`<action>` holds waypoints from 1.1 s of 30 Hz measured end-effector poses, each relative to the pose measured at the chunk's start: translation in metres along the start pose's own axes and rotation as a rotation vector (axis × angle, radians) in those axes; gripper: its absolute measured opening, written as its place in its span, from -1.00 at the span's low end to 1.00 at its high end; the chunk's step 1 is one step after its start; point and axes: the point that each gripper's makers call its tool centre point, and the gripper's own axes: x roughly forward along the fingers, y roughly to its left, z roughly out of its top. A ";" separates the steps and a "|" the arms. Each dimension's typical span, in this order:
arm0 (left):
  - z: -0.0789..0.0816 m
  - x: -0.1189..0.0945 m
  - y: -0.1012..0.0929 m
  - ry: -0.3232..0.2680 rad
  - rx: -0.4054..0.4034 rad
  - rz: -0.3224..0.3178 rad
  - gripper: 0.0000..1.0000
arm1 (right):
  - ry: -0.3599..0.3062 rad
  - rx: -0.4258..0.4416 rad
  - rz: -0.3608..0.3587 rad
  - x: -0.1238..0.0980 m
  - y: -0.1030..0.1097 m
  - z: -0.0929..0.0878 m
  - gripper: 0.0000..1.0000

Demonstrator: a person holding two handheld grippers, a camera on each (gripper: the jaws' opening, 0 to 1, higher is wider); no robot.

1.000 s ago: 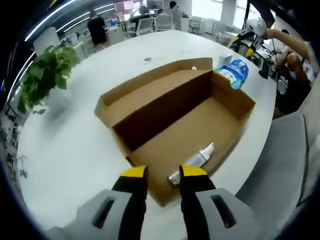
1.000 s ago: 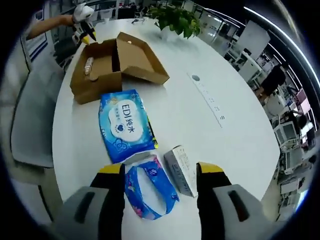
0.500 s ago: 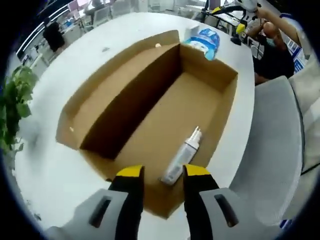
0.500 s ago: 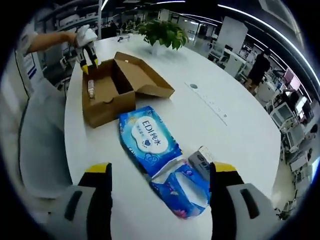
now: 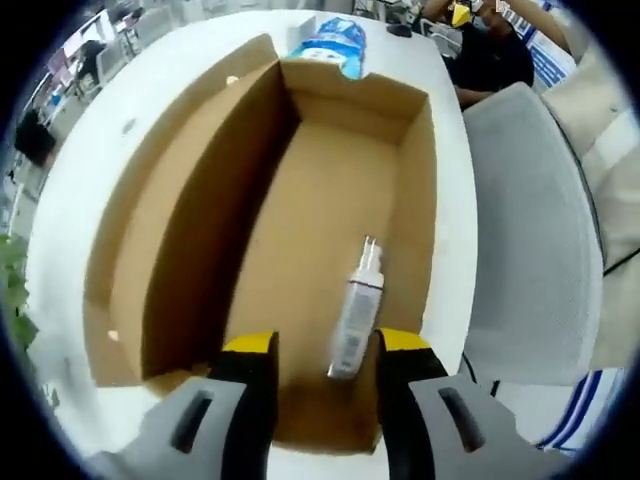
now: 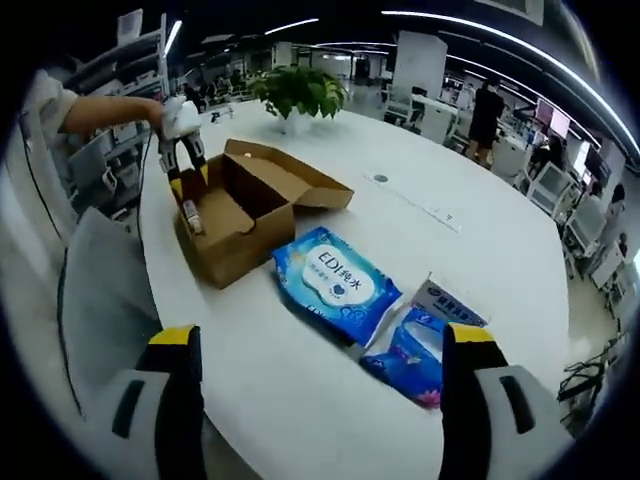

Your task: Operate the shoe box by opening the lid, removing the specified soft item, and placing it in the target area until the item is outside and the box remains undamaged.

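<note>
**Shoe box open, left gripper over the bottle inside**

Shoe box (image 5: 330, 210) lies open on the white table (image 6: 480, 260), its lid (image 5: 175, 200) folded out flat to the left of the left gripper (image 5: 315, 345). That gripper hangs above the near end of the box, its yellow-tipped jaws parted narrowly and holding nothing. Just ahead of the tips, slightly toward the right jaw, a small silver bottle (image 5: 355, 310) lies on the box floor, cap pointing away. Beyond the far wall of the box a blue wipes pack (image 5: 330, 40) rests on the table.

In the right gripper view the right gripper (image 6: 320, 335) stands wide open and empty, well back from the box. Ahead of it, between the jaws, lie the wipes pack, a blue tissue packet (image 6: 415, 350) nearer the right jaw, and a small grey carton (image 6: 450, 300) touching that packet. Farther off to the left sits the box, with the left gripper poised over it. A potted plant (image 6: 295, 90) stands beyond.
</note>
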 end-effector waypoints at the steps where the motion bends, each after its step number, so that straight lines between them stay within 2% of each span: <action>1: 0.000 0.002 -0.001 0.008 0.008 -0.011 -0.25 | -0.010 0.011 0.000 -0.001 0.005 0.000 0.91; 3: 0.002 0.005 -0.003 0.022 0.061 -0.033 -0.25 | -0.017 0.021 -0.001 -0.002 0.010 -0.002 0.91; 9: 0.002 0.015 -0.004 0.087 0.152 -0.084 -0.22 | -0.011 0.048 -0.005 -0.005 0.026 -0.012 0.92; 19: -0.003 0.032 -0.009 0.159 0.253 -0.149 -0.22 | -0.011 0.100 -0.044 -0.017 0.024 -0.024 0.91; 27: -0.001 0.039 -0.011 0.156 0.280 -0.159 -0.28 | -0.014 0.116 -0.049 -0.017 0.025 -0.024 0.89; 33: 0.001 0.046 -0.011 0.125 0.281 -0.138 -0.38 | -0.015 0.117 -0.044 -0.014 0.027 -0.023 0.88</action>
